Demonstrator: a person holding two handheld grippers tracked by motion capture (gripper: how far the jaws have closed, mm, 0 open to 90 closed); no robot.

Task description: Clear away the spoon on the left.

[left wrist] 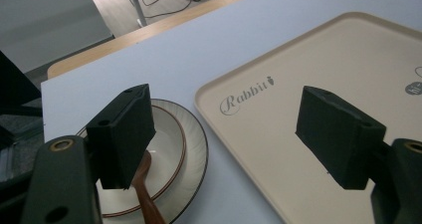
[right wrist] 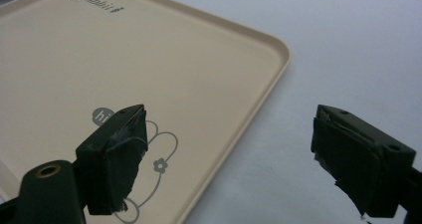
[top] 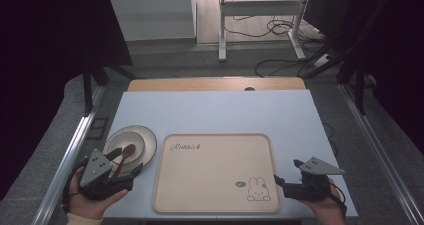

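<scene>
A brown wooden spoon (top: 123, 157) lies in a round cream ceramic plate (top: 145, 140) on the pale blue surface (top: 225, 110), just beneath the left gripper (top: 131, 172), whose jaws are spread wide, pinching nothing. The right gripper (top: 284, 176), jaws equally spread and empty, straddles the right rim of the beige rectangular rabbit-print tray (top: 215, 170).

tray (top: 215, 195): matt beige plastic | plate (top: 145, 137): glossy ceramic | spoon (top: 125, 155): brown wood

Table (top: 225, 110) bears plate (top: 145, 135), tray (top: 215, 172).
</scene>
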